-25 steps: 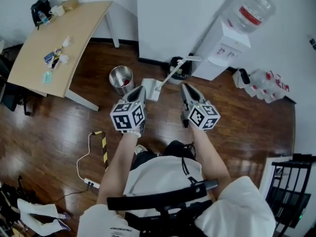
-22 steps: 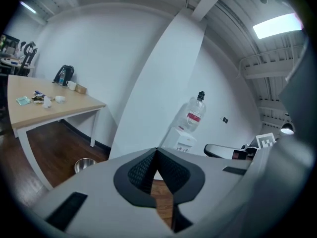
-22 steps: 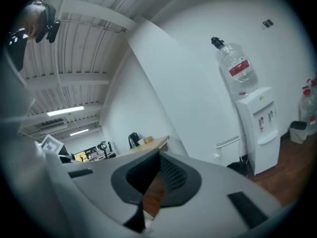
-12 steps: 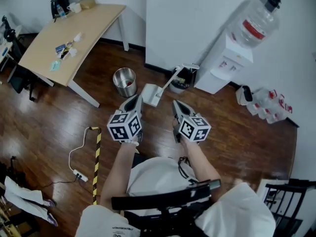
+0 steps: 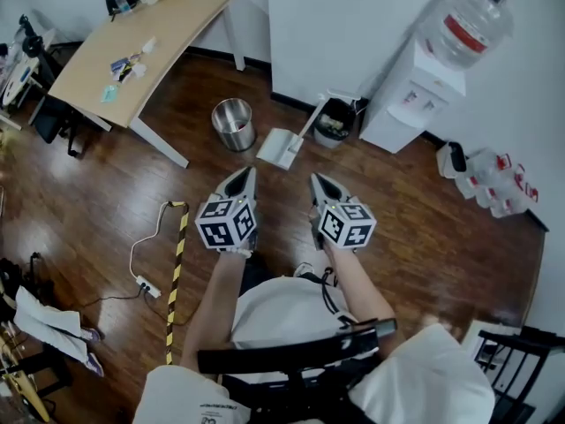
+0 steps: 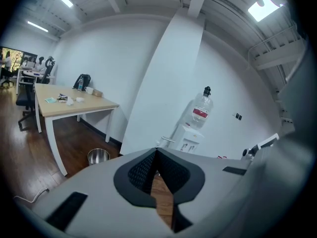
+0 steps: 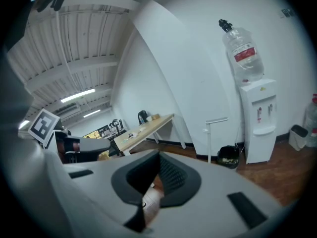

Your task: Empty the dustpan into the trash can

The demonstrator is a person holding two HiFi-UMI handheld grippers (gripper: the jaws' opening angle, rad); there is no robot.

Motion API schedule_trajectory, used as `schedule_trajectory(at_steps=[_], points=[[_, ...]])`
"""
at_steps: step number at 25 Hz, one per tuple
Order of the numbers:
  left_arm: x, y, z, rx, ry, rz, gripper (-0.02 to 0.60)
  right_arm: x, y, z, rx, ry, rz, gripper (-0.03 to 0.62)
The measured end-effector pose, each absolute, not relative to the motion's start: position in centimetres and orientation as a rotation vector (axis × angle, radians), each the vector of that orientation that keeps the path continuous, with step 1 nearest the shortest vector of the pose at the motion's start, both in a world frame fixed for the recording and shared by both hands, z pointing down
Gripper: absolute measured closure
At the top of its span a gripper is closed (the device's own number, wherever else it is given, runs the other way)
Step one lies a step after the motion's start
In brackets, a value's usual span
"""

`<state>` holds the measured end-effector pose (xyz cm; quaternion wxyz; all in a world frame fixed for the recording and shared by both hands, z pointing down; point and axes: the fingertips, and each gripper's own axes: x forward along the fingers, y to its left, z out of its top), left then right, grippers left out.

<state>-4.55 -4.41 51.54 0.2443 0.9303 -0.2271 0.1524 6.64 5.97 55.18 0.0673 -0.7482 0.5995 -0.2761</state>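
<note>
- A bare stretch of wooden floor [image 5: 415,228] lay open between the two claws and the dustpan. The white wall [image 5: 353,25] closed the room off just behind the dustpan.
- The left claw [image 5: 241,177] and the right claw [image 5: 316,183] were held side by side above the floor, well short of the dustpan. Each had its jaws together and gripped nothing.
- The white dustpan [image 5: 280,147] sat on the floor with its long handle slanting up toward the wall. It stood between the silver trash can [image 5: 234,124] on its left and a black bin [image 5: 333,123] on its right, near both. Whether it touched either could not be told.
- A red label wrapped the water bottle [image 5: 468,25] on top of the white dispenser [image 5: 413,104], but its print was too small to read. The cube on each claw bore black-and-white square markers.
- The wooden table [image 5: 185,20] stood in the left corner with small items scattered on it. Its white leg came down near the silver trash can, narrowing the room on that side.
- A white cable with a power strip [image 5: 146,287] and a yellow-and-black striped strip [image 5: 175,272] lay on the floor left of the person, off the straight line to the dustpan.
- A pack of bottles [image 5: 494,179] sat by the wall at the right, and a black chair [image 5: 521,360] stood in the lower right corner. Both were well apart from the dustpan.
</note>
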Motion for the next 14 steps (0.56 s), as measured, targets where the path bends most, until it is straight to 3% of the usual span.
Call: schedule_trajectory(at_steps=[14], points=[[-4.3,-4.5,50.9,2.585,-0.601,0.418,0.581,6.2,5.1,53.9,-2.251,1.807,-0.809,0.594]])
